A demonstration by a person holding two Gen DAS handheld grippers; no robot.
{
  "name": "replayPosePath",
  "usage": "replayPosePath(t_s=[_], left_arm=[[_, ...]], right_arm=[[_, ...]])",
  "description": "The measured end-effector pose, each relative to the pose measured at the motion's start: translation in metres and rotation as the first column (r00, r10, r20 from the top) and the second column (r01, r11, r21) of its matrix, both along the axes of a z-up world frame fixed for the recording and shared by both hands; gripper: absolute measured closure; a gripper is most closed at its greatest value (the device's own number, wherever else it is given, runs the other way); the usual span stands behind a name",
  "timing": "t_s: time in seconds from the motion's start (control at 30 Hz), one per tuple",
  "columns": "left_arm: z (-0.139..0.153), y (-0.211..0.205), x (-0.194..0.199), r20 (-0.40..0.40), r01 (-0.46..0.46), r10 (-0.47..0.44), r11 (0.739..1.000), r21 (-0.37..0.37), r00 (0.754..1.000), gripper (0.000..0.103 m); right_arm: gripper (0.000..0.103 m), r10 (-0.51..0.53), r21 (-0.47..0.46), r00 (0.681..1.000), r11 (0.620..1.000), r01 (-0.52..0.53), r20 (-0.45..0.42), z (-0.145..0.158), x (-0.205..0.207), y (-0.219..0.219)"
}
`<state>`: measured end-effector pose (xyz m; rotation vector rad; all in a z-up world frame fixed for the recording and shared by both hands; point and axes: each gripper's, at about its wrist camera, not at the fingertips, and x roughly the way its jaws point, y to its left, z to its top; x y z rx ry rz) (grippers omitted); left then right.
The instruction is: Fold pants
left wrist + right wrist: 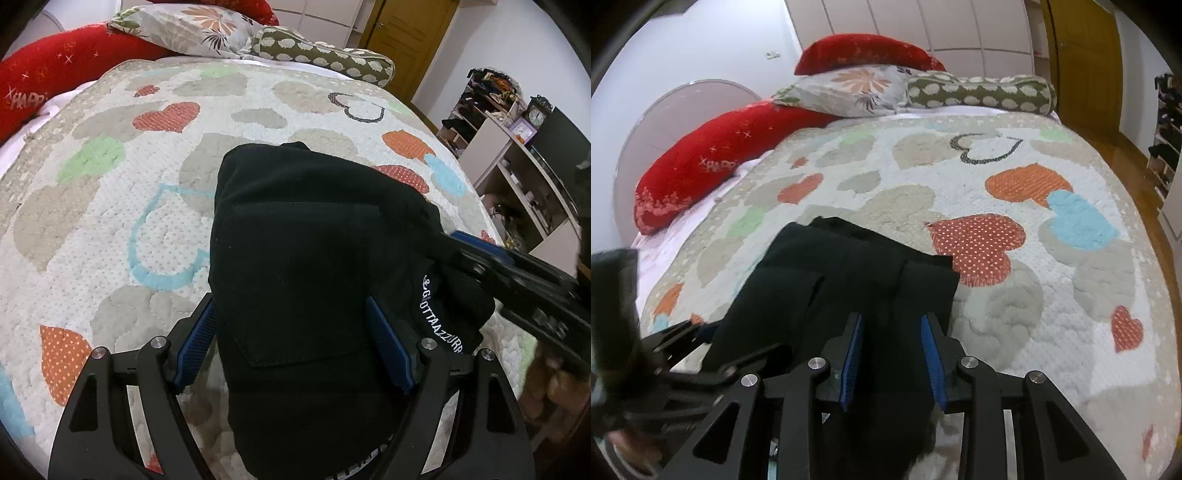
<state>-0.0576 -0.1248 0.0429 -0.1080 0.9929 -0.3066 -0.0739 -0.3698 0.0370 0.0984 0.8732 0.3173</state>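
Black pants (310,258) lie bunched on the bed's heart-print quilt (110,221), right under both grippers. Left gripper (291,343): jaws spread wide, blue pads (195,339) on either side of the fabric, which runs between them and up ahead of the tips; a patch pocket faces up there, and white lettering on the band sits just to the right of the right pad. Can't tell if the pads actually press the cloth, but the gap is wide, so I read it as not clamped. Right gripper (892,354): jaws also apart, pants (857,280) passing between the pads and extending forward, hem edge ahead of the tips next to a red dotted heart. Same here, no visible pinch. The right gripper shows in the left view coming in from the right, touching the pants near the lettering; the left gripper body sits at lower left of the right view. Far ahead of both: red pillow (713,162), floral pillow (853,90), green bolster (982,94). Shelving (517,158) off to the right.
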Motion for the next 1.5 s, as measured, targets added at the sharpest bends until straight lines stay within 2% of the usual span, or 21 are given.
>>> replayPosePath(t_s=[0.1, 0.2, 0.27, 0.4, 0.57, 0.7, 0.9, 1.2, 1.27, 1.33, 1.43, 1.5], left_arm=[[0.001, 0.0, -0.001, 0.0, 0.002, -0.002, 1.0, 0.001, 1.0, 0.023], [0.001, 0.0, -0.003, 0.006, 0.0, 0.0, 1.0, 0.007, 1.0, 0.023], [0.003, 0.0, -0.005, 0.01, -0.004, 0.004, 1.0, 0.012, 1.0, 0.023], [0.013, 0.004, -0.013, 0.04, -0.012, 0.011, 1.0, 0.025, 0.999, 0.023], [0.033, 0.014, -0.022, 0.116, -0.058, 0.053, 0.997, 0.043, 0.992, 0.023], [0.046, 0.019, -0.029, 0.18, -0.094, 0.082, 0.994, 0.062, 0.98, 0.023], [0.06, 0.025, -0.037, 0.241, -0.133, 0.113, 0.989, 0.066, 0.964, 0.023], [0.067, 0.03, -0.041, 0.246, -0.144, 0.123, 0.987, 0.069, 0.962, 0.023], [0.065, 0.03, -0.041, 0.236, -0.138, 0.118, 0.988, 0.073, 0.965, 0.023], [0.061, 0.033, -0.041, 0.22, -0.136, 0.118, 0.989, 0.065, 0.968, 0.023], [0.052, 0.039, -0.037, 0.164, -0.108, 0.105, 0.994, 0.01, 0.981, 0.023], [0.044, 0.045, -0.032, 0.104, -0.084, 0.09, 0.995, -0.061, 0.991, 0.023]], right_arm=[[0.072, 0.016, -0.006, 1.0, 1.0, -0.017, -0.002, -0.002, -0.018, 0.003], [0.068, 0.017, -0.074, 1.0, 0.997, -0.019, -0.02, -0.018, -0.027, 0.009], [0.065, 0.001, -0.062, 1.0, 0.998, -0.002, -0.019, -0.022, -0.028, 0.007], [0.065, -0.002, -0.035, 1.0, 0.999, 0.002, -0.012, -0.01, -0.03, 0.001], [0.062, -0.025, 0.017, 0.998, 1.0, 0.024, 0.064, 0.014, -0.04, -0.001], [0.058, -0.032, 0.026, 0.993, 0.999, 0.029, 0.116, 0.025, -0.047, 0.005], [0.055, -0.025, 0.016, 0.991, 1.0, 0.023, 0.134, 0.032, -0.049, 0.014], [0.054, -0.02, 0.001, 0.987, 1.0, 0.02, 0.158, 0.039, -0.054, 0.018], [0.052, -0.021, 0.002, 0.989, 1.0, 0.021, 0.148, 0.038, -0.055, 0.017], [0.046, -0.028, 0.013, 0.992, 1.0, 0.026, 0.125, 0.034, -0.053, 0.013], [0.033, -0.07, 0.026, 0.994, 0.997, 0.067, 0.089, 0.022, -0.046, 0.0], [0.031, -0.096, 0.04, 0.994, 0.995, 0.093, 0.056, 0.011, -0.038, -0.011]])
